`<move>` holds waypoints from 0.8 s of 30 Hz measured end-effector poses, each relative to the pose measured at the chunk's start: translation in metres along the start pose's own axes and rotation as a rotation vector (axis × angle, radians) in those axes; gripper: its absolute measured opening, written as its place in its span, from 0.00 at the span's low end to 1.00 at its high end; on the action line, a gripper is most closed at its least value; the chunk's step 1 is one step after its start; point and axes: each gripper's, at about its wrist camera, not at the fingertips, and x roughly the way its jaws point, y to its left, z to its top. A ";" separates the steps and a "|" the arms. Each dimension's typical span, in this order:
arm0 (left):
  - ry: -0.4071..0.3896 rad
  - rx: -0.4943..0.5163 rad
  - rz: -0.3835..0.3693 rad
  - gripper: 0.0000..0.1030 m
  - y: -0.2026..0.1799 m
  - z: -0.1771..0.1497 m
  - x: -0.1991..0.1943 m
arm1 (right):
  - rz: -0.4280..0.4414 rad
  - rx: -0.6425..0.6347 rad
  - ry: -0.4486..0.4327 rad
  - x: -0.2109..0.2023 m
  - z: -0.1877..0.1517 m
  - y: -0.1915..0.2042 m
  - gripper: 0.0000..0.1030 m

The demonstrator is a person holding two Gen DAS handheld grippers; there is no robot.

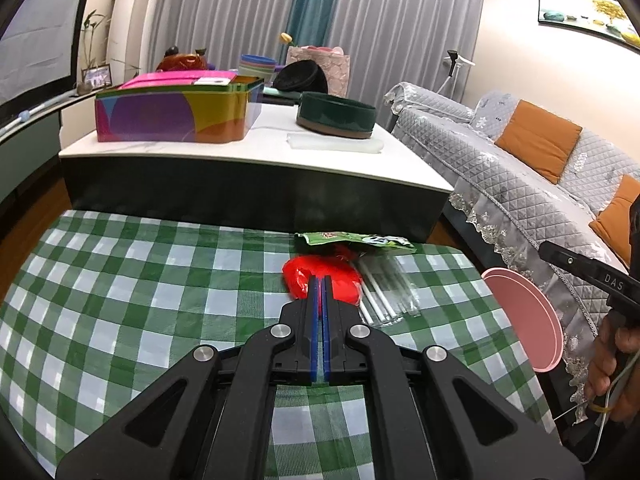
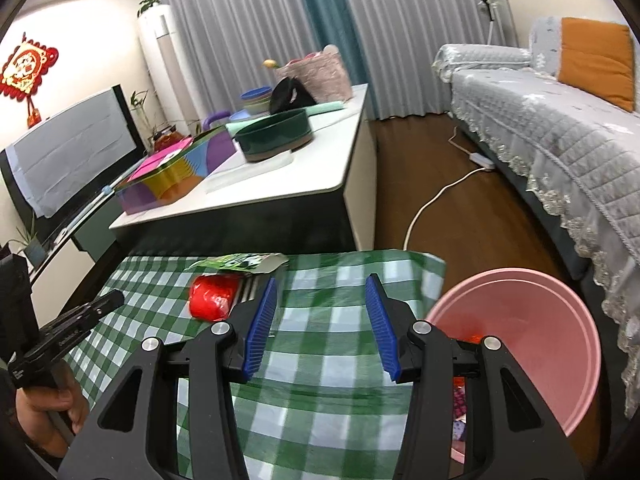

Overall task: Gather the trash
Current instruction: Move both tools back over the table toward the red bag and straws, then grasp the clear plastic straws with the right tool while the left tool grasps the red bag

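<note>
Left wrist view: the left gripper (image 1: 320,280) reaches forward over a table covered in a green-and-white checked cloth (image 1: 120,280). Its two blue-padded jaws are pressed together with nothing between them, the tips hanging just in front of a crumpled red plastic bag (image 1: 340,276). Whether the tips touch the bag cannot be told. The bag lies near the cloth's far edge, toward the far right corner. Just behind it, at the far edge, lies a flat green snack wrapper (image 1: 352,239). Touching the bag's right side is a clear packet of white straws (image 1: 386,292). Beyond the cloth's right edge stands a pink bin (image 1: 528,320), seen side-on. At the right border, a hand (image 1: 616,368) holds the black handle of the other tool. Behind the cloth is a white-topped coffee table (image 1: 272,148) bearing a colourful tin box (image 1: 176,114) and a dark green round container (image 1: 336,114).

Right wrist view: the right gripper (image 2: 322,304) hovers over the cloth's right half with its blue jaws spread apart and only cloth between them. The red bag (image 2: 212,298) and green wrapper (image 2: 240,262) lie to the left of the jaws, near the far edge. The pink bin (image 2: 520,300) stands off the right edge, its mouth showing, with some red and patterned scraps inside. At the left border, the closed left gripper (image 2: 116,299) points toward the bag.
</note>
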 end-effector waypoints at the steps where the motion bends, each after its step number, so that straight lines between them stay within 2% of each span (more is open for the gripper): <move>1: 0.003 -0.002 0.001 0.01 0.001 0.000 0.003 | 0.004 -0.002 0.004 0.004 0.000 0.002 0.45; 15: 0.049 -0.018 -0.002 0.02 0.009 -0.003 0.050 | 0.060 -0.009 0.080 0.072 -0.003 0.027 0.43; 16: 0.051 -0.021 -0.004 0.05 0.009 -0.002 0.053 | 0.062 -0.010 0.086 0.076 -0.004 0.028 0.43; 17: 0.053 -0.023 -0.004 0.15 0.010 -0.002 0.055 | 0.064 -0.011 0.092 0.080 -0.004 0.029 0.43; 18: 0.052 -0.024 -0.002 0.30 0.010 -0.001 0.059 | 0.067 -0.009 0.098 0.085 -0.005 0.030 0.43; 19: 0.051 -0.027 0.001 0.36 0.010 0.000 0.061 | 0.071 -0.004 0.105 0.089 -0.005 0.030 0.43; 22: 0.059 -0.037 0.002 0.43 0.012 0.002 0.070 | 0.083 0.005 0.127 0.103 -0.007 0.032 0.44; 24: 0.068 -0.046 0.003 0.51 0.013 0.003 0.077 | 0.086 0.005 0.146 0.113 -0.008 0.036 0.44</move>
